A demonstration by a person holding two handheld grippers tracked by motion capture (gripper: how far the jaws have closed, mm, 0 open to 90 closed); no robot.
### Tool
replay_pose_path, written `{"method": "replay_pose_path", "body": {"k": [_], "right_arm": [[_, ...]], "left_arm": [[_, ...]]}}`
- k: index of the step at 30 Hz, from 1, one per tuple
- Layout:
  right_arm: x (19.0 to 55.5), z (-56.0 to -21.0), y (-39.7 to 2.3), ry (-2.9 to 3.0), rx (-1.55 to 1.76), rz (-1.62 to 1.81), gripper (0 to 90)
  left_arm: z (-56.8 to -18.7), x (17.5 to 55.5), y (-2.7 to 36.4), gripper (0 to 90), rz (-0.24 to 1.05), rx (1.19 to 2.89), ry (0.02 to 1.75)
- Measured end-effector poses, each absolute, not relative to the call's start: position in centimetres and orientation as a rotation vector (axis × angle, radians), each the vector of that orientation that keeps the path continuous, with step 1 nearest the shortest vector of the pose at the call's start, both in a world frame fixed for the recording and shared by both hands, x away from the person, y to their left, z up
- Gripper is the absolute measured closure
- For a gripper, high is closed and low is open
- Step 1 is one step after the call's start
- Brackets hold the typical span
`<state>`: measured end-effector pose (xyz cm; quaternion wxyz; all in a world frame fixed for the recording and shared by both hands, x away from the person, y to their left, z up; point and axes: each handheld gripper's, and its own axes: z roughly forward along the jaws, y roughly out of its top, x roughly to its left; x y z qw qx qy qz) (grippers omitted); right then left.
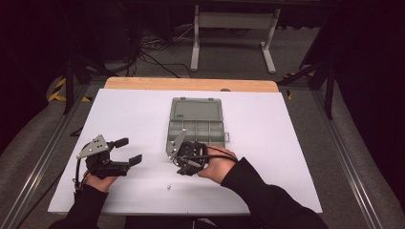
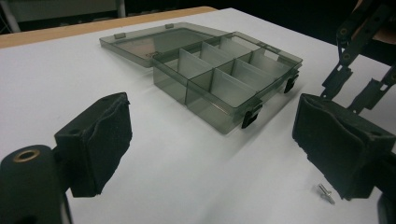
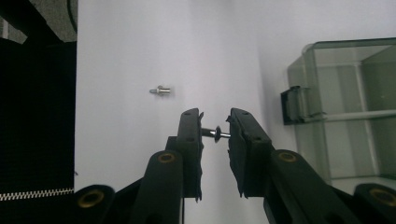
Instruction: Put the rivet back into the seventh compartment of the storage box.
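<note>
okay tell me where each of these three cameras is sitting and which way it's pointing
High view: above the person's side, looking forward and down on the table; both forearms, left gripper, right gripper.
Left gripper view: rides the left gripper, facing the open organizer box.
Right gripper view: along jaws pinching a small screw.
Shared: box, loose screw.

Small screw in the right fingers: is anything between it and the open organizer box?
Nothing visible. The small screw is pinched in the right gripper, just beside the open organizer box; its lid lies folded back, and bare white table lies between.
</note>
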<state>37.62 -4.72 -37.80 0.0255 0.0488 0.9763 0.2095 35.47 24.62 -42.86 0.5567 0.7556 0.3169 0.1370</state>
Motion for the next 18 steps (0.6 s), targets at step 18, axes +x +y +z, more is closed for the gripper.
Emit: {"method": "replay_pose_path", "body": {"k": [18], "right_arm": [[40.5, -35.8, -6.9, 2.939, 0.285, 0.659, 74.4]], "left_arm": [[-42.9, 35.5, 24.6, 12.4, 0.322, 1.783, 0.749]]}}
